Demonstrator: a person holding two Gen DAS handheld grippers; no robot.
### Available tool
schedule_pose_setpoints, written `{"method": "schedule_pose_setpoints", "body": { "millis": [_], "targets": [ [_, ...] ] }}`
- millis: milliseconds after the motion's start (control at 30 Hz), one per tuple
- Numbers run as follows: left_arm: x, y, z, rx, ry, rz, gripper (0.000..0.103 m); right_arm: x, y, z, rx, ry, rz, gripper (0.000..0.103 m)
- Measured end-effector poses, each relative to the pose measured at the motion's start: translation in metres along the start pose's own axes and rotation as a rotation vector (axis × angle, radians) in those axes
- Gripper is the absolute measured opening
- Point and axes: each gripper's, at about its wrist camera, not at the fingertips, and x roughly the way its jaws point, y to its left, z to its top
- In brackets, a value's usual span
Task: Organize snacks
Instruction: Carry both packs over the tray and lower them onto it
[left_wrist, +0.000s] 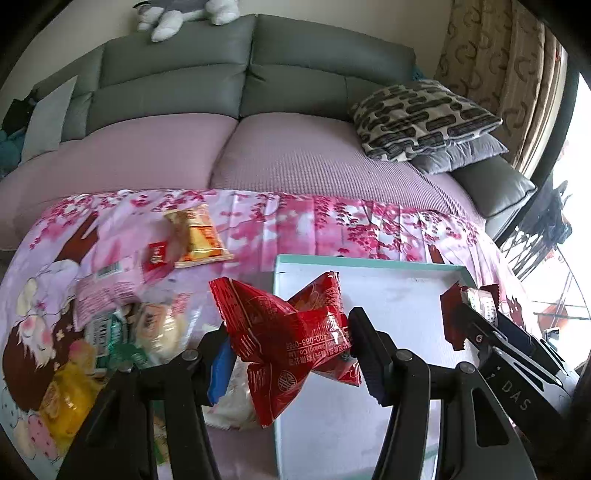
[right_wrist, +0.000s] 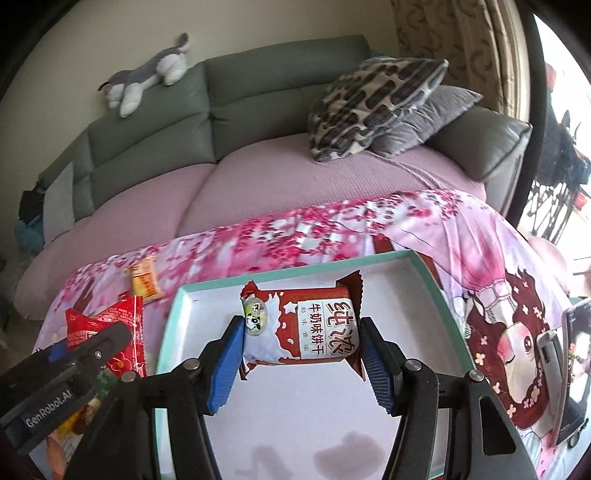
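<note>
My left gripper (left_wrist: 291, 350) is shut on a crinkled red snack packet (left_wrist: 288, 332), held over the left rim of a white tray with a teal rim (left_wrist: 369, 263). The right gripper (right_wrist: 303, 356) is shut on a dark red and white milk biscuit packet (right_wrist: 317, 328), held over the inside of the tray (right_wrist: 295, 275). In the right wrist view the red packet (right_wrist: 110, 325) shows at the lower left, just outside the tray. More snacks lie on the floral cloth to the left: an orange-yellow packet (left_wrist: 199, 236), a small red one (left_wrist: 157, 254) and a pink one (left_wrist: 99, 295).
A heap of green, yellow and clear packets (left_wrist: 110, 350) lies at the near left of the cloth-covered table (left_wrist: 295, 218). Behind it stands a grey sofa (left_wrist: 240, 85) with patterned pillows (left_wrist: 421, 118). A phone on a stand (right_wrist: 574, 369) sits at the right.
</note>
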Motion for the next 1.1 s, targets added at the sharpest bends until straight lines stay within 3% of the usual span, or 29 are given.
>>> {"method": "schedule_pose_setpoints", "body": {
  "millis": [633,1100],
  "targets": [
    [0.068,-0.021,0.014,0.031,0.065,-0.004,0.06,0.039,-0.042,-0.011,0.103,0.069,-0.088,0.064],
    [0.082,-0.032,0.014,0.05,0.093,0.0,0.06,0.046,-0.056,-0.015,0.109,0.1,-0.158,0.064]
  ]
}}
